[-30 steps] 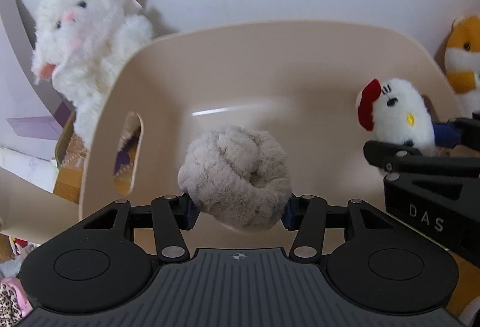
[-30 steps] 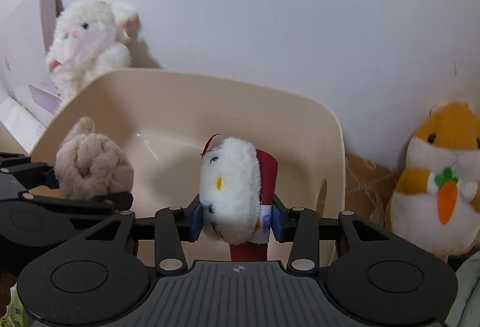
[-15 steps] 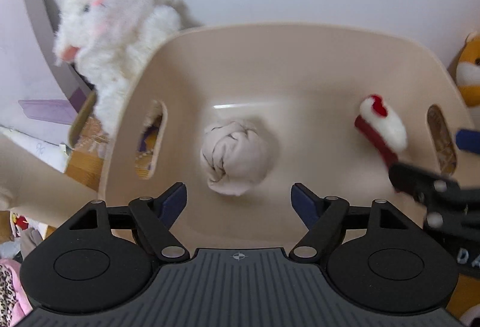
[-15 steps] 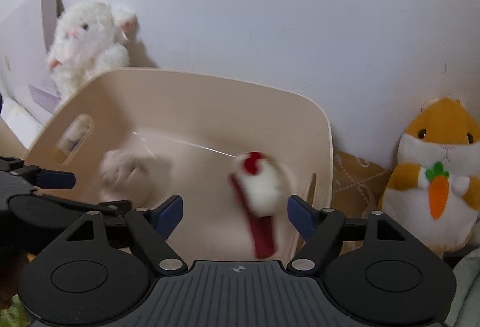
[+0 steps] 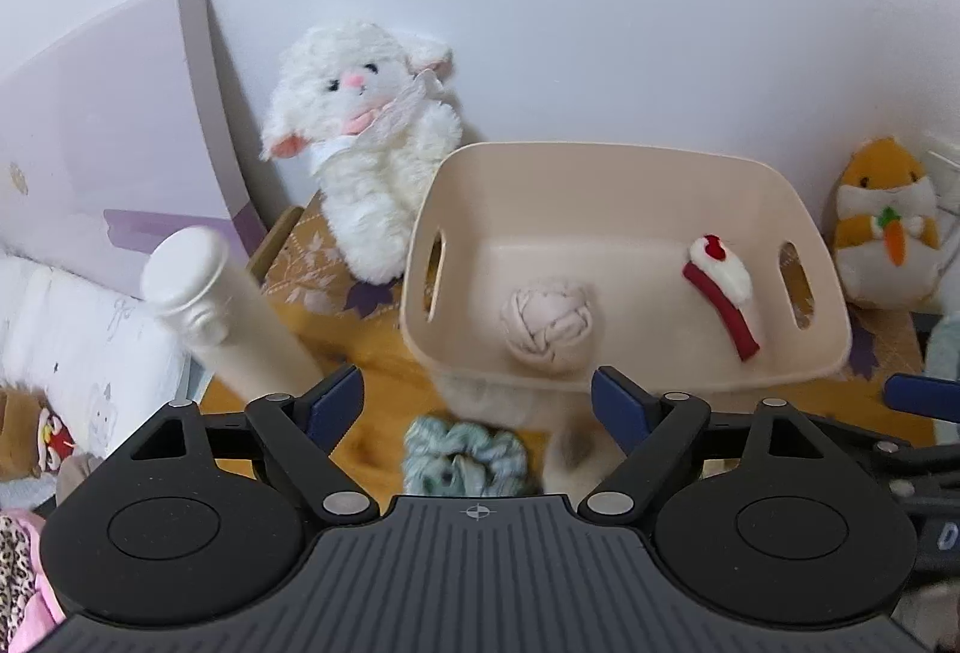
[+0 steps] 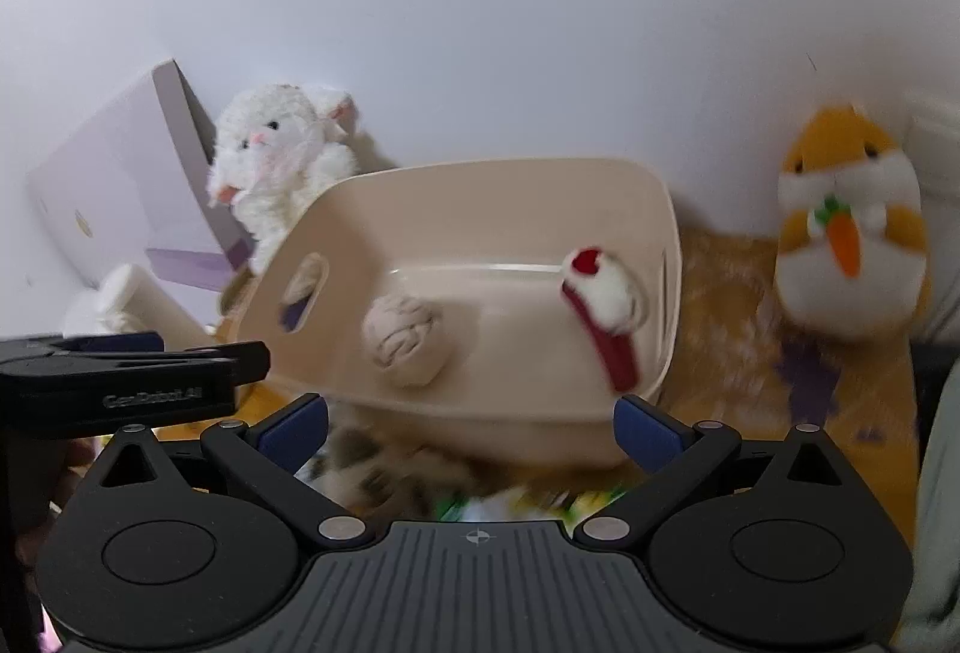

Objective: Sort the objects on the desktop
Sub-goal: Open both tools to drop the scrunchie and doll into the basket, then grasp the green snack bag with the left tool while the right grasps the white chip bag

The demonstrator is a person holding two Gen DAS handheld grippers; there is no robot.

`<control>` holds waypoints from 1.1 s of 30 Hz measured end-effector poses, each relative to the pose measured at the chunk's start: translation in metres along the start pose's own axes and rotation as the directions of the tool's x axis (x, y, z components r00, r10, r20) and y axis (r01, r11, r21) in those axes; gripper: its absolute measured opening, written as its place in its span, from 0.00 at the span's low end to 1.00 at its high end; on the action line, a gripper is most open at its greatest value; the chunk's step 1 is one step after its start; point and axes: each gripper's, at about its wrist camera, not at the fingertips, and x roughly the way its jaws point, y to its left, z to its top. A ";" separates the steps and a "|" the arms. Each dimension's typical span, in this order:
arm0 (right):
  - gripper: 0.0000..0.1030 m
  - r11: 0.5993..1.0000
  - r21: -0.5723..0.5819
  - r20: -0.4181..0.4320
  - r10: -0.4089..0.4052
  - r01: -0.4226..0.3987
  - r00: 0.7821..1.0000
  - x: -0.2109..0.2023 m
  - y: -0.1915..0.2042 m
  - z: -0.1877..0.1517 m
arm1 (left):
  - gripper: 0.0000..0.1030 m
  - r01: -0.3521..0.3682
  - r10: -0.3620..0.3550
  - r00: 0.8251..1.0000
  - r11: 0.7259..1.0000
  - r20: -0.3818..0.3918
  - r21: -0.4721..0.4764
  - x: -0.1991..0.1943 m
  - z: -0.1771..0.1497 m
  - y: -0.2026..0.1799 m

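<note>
Left wrist view. The left gripper (image 5: 477, 392) has its jaws spread wide, having just been opening, and nothing lies between its blue pads (image 5: 336, 401). Beyond the fingertips stands the beige bin (image 5: 630, 377), its long axis running left to right across the frame, with a slot handle in each end wall. Two items lie on the bin floor. The grey knotted scrunchie (image 5: 547, 324) sits left of centre, near the front wall; it is roughly round, with no clear long axis. The white plush clip (image 5: 723, 293) lies right of centre, well apart from the scrunchie. Its red strip runs diagonally, the end with the red bow pointing to the back left and the other end to the front right. Outside the bin, a teal scrunchie (image 5: 465, 458) lies on the orange cloth (image 5: 372, 353) just in front of the front wall. A white bottle (image 5: 222, 311) stands tilted at left. A white lamb plush (image 5: 366, 143) leans against the wall behind the bin's left end; an orange hamster plush (image 5: 885, 227) sits at right.

Right wrist view. The right gripper (image 6: 474, 428) is likewise spread wide, having just been opening, and empty. The bin (image 6: 492, 413) is seen at an angle. The scrunchie (image 6: 405, 341) rests at front left; the clip (image 6: 606, 311) lies along the right wall, bow end toward the back. The left gripper (image 6: 138, 365) enters from the left edge.
</note>
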 end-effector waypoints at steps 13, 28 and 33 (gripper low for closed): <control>1.00 0.998 -0.041 -0.092 -0.046 0.042 0.995 -0.004 0.034 -0.046 | 0.83 -0.004 0.006 0.999 0.999 -0.032 0.051 -0.029 -0.057 0.038; 1.00 0.993 -0.063 -0.181 -0.109 0.099 0.977 0.026 0.031 -0.064 | 0.83 0.031 -0.017 0.976 0.998 -0.216 0.062 0.015 -0.083 0.064; 1.00 0.988 -0.063 -0.197 -0.154 0.144 0.968 0.041 0.020 -0.062 | 0.83 0.040 -0.030 0.965 0.999 -0.262 0.032 0.033 -0.086 0.072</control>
